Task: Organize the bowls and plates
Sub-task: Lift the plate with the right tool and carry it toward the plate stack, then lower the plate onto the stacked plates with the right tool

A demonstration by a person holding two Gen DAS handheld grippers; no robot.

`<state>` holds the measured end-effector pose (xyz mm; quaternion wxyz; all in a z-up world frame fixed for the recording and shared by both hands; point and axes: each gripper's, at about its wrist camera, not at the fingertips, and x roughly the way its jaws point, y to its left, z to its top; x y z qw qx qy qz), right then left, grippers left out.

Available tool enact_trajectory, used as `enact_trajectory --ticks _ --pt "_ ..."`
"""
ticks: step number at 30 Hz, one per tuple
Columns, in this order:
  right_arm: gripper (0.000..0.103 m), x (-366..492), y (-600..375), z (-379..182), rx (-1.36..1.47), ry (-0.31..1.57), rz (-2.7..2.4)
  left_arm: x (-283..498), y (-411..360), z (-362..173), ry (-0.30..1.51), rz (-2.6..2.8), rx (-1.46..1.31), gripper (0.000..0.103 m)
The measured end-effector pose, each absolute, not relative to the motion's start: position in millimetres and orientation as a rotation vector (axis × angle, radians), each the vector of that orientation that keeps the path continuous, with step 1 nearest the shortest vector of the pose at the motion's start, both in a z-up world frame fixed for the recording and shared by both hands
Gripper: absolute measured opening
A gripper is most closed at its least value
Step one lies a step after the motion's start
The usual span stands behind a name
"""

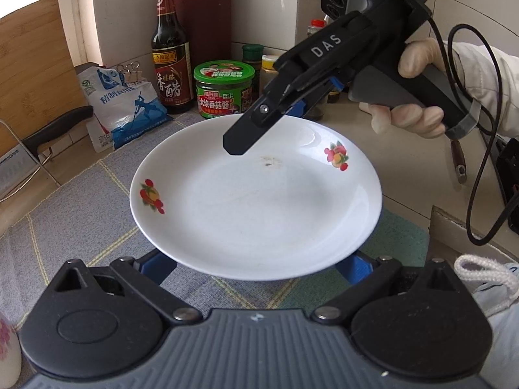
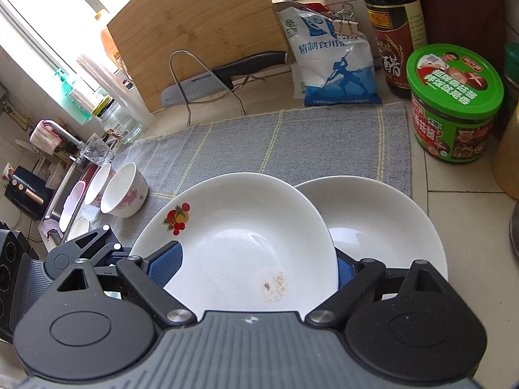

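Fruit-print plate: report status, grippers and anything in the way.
Left gripper and right gripper both clamp the fruit-print plate, lifted over the grey mat. Plain white plate lies beneath. Pink-flower bowls stand apart.

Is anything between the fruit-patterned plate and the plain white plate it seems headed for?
Nothing visible. The fruit-patterned plate, held at its rim by the right gripper, already overlaps the plain white plate on the counter, whose inside looks bare.
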<state>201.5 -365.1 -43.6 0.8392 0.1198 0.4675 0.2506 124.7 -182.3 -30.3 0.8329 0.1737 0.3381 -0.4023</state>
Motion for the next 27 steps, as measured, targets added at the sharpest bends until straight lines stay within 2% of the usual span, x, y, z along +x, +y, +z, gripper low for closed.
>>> enact_trajectory --ticks 27 --pt "0.096 196 -397 -58 0.309 0.971 0.460 141 -202 -41 0.725 -0.903 0.462 0.102"
